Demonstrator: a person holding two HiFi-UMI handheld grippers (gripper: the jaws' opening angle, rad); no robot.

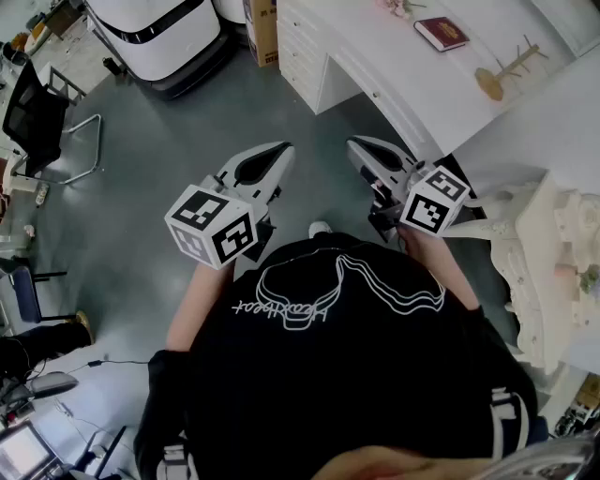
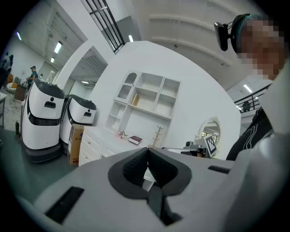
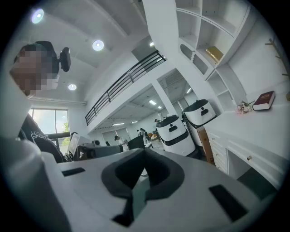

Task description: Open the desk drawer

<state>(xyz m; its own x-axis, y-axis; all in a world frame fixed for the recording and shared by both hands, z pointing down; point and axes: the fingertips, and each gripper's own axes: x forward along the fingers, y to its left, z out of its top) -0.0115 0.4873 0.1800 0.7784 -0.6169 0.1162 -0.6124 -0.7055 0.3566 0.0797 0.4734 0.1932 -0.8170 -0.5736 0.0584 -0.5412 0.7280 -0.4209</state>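
Note:
The white desk [image 1: 394, 70] stands ahead at the upper right, with a stack of drawers [image 1: 302, 52] at its left end and a shallow drawer with a small knob [image 1: 376, 95] under its top. All the drawers that show are closed. Both grippers hang level over the grey floor, well short of the desk. My left gripper [image 1: 284, 150] is shut with nothing in it, its tips meeting [image 2: 147, 148]. My right gripper [image 1: 354, 145] is likewise shut and empty [image 3: 144, 151]. In the right gripper view the desk front [image 3: 253, 136] lies to the right.
A red book [image 1: 441, 33] and a wooden branch stand [image 1: 506, 70] sit on the desk. Two white robots [image 1: 164, 37] and a cardboard box [image 1: 262, 23] stand to its left. A black chair [image 1: 37, 112] is far left, an ornate white cabinet [image 1: 553, 262] at right.

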